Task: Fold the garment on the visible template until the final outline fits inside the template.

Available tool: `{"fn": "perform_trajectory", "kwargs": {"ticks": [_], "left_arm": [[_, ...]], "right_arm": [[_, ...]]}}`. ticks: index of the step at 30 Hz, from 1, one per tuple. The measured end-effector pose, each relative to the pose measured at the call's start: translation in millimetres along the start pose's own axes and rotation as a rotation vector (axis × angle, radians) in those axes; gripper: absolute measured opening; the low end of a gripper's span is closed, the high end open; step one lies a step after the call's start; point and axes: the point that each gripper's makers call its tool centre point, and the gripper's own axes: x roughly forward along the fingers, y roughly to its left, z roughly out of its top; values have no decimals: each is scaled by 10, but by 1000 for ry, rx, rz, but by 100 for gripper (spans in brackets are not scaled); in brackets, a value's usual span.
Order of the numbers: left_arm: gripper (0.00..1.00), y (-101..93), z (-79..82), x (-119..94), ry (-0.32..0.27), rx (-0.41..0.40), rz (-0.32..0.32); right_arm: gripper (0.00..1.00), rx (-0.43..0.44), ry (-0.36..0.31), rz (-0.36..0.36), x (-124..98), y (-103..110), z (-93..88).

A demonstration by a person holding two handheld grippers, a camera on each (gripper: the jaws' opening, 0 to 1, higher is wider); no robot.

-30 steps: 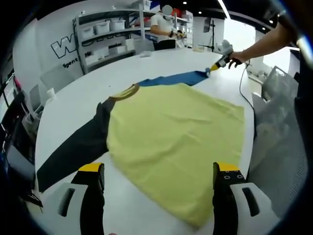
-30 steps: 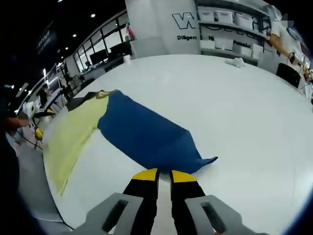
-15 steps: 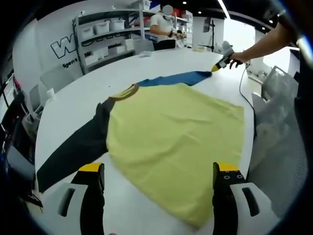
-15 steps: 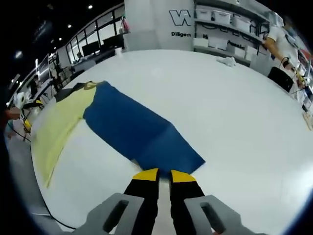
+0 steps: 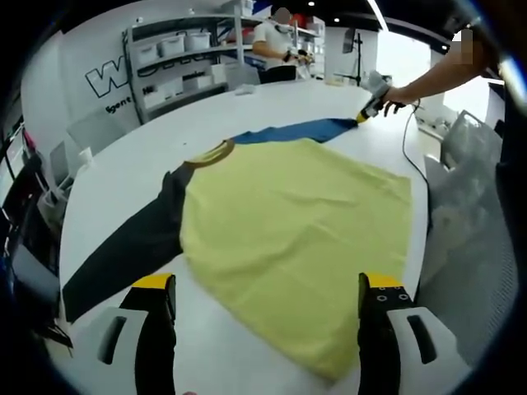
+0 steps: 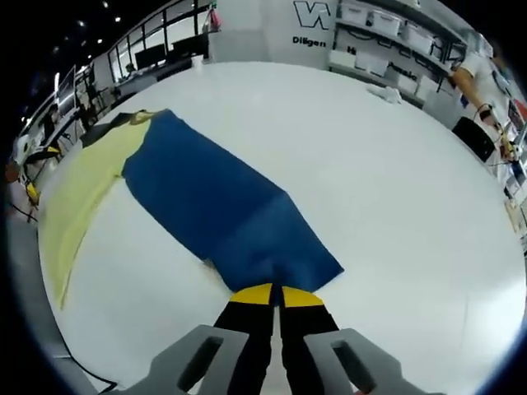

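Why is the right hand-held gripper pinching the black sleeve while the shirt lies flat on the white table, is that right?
Not quite. The right hand-held gripper is shut on the end of the blue sleeve, not the black one, as the right gripper view shows. The black sleeve lies untouched on the other side. The shirt does lie flat on the white table.

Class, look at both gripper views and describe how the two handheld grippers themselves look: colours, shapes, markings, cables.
The left gripper has two black jaws with yellow tips, rising from pale grey slotted mounts. The right gripper looks the same: black jaws, yellow tips, grey slotted mounts. In the left gripper view, the right gripper's body is pale grey with a yellow tip, and a thin dark cable trails from it.
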Motion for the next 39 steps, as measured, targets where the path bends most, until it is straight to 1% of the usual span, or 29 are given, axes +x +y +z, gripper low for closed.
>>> {"fn": "perform_trajectory", "kwargs": {"ticks": [2, 7, 11, 15, 17, 21, 23, 25, 28, 34, 39], "left_arm": [[93, 9, -6, -4, 2, -2, 1], [93, 16, -15, -6, 6, -4, 3], [93, 15, -18, -7, 7, -5, 4], [93, 19, -20, -14, 8, -8, 7], [93, 24, -26, -17, 10, -7, 9], [93, 30, -27, -17, 10, -8, 10], [93, 30, -17, -14, 8, -8, 9], [93, 29, -2, -9, 4, -6, 9], [93, 26, 17, 0, -1, -3, 7], [93, 33, 35, 2, -9, -3, 10], [93, 73, 21, -3, -13, -10, 20]], "right_arm": [[0, -2, 10, -24, 4, -59, 6], [0, -1, 22, -47, 40, -148, 49], [0, -28, 41, -85, 68, -287, 78], [0, -16, 60, -127, 52, -378, 51], [0, -26, 76, -149, 23, -412, 17], [0, -16, 81, -154, -10, -435, -26], [0, -2, 48, -145, -46, -392, 10], [0, 6, 25, -150, -81, -401, 51], [3, 8, -4, -145, -117, -394, 116], [12, 10, -67, -124, -184, -308, 266], [18, -2, -117, -96, -212, -194, 412]]}}
